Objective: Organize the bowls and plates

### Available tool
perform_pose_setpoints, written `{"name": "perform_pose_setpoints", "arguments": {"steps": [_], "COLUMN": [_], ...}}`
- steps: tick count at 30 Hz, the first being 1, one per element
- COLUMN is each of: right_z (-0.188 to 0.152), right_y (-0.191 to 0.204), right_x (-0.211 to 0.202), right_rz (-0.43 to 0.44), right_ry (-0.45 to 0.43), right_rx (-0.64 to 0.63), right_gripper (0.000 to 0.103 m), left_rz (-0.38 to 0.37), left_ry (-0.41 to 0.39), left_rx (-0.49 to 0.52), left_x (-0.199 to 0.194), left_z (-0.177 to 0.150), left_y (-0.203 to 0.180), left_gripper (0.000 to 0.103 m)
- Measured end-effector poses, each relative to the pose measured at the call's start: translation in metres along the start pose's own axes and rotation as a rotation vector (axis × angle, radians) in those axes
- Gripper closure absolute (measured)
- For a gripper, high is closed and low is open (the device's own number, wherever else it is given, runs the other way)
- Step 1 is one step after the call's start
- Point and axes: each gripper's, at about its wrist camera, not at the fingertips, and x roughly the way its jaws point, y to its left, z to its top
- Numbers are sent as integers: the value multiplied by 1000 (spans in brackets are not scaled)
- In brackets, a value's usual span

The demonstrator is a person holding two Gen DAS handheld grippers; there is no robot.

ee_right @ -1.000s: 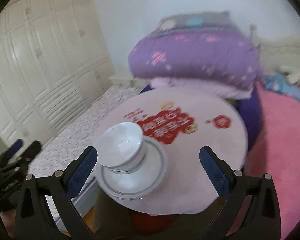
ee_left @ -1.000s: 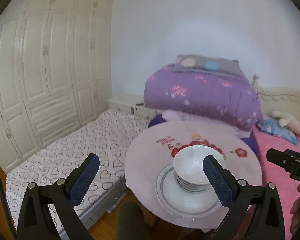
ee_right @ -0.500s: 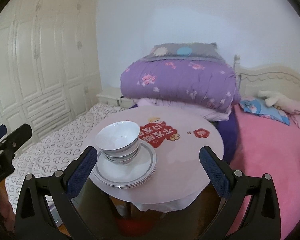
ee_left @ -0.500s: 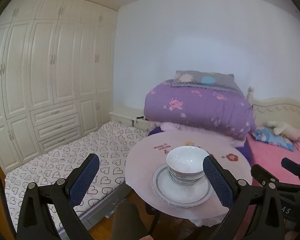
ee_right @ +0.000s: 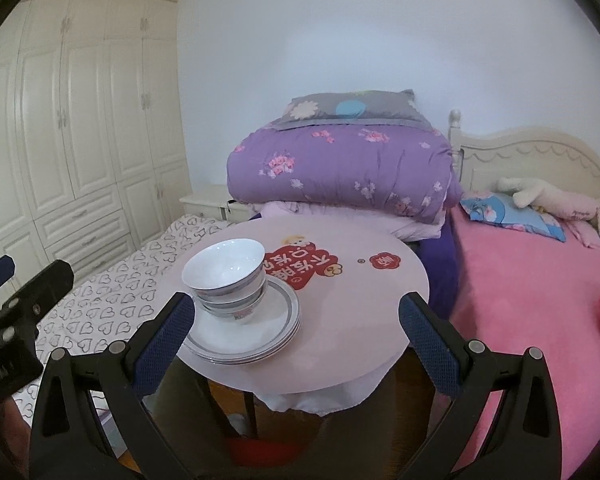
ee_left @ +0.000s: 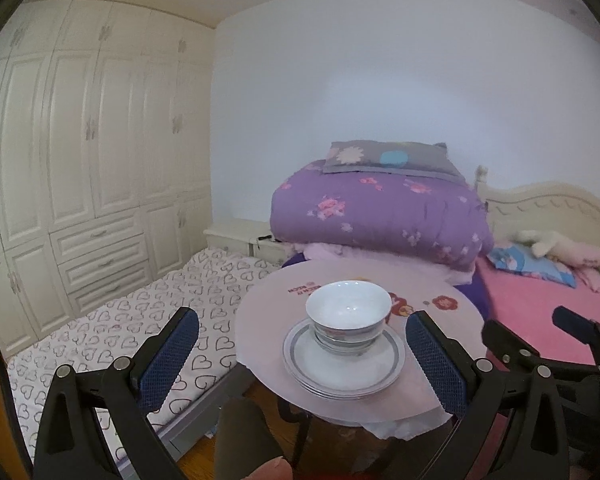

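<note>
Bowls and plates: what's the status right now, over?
Left gripper and right gripper open, empty. Bowls stacked on plates, on table. Nothing blocking.

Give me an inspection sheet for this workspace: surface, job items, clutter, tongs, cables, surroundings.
Surface: round table with a pale pink cover and red print.
Job's things: stacked bowls sit on stacked plates at the table's near left edge; the bowl stack leans a little.
Clutter: nothing seen on the table besides the dishes.
Tongs: left tongs open, empty, clear of the dishes; right tongs open, empty, also apart from them.
Cables: nothing seen.
Surroundings: folded purple quilt topped by a grey pillow, pink bed, heart-print mattress, white wardrobe.
</note>
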Motion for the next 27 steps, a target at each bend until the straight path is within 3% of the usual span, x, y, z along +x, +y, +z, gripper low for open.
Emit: {"name": "perform_pose_setpoints", "arguments": {"steps": [27], "right_z": [-3], "right_y": [-2], "right_x": [-8], "right_rz": [-5], "right_ry": [-17], "right_rx": [6], "right_gripper": [0], "left_rz": [-18], "left_ry": [14], "left_rx": [-28], "left_x": [8], "left_z": [23], "left_y": [3], "left_gripper": [1]}}
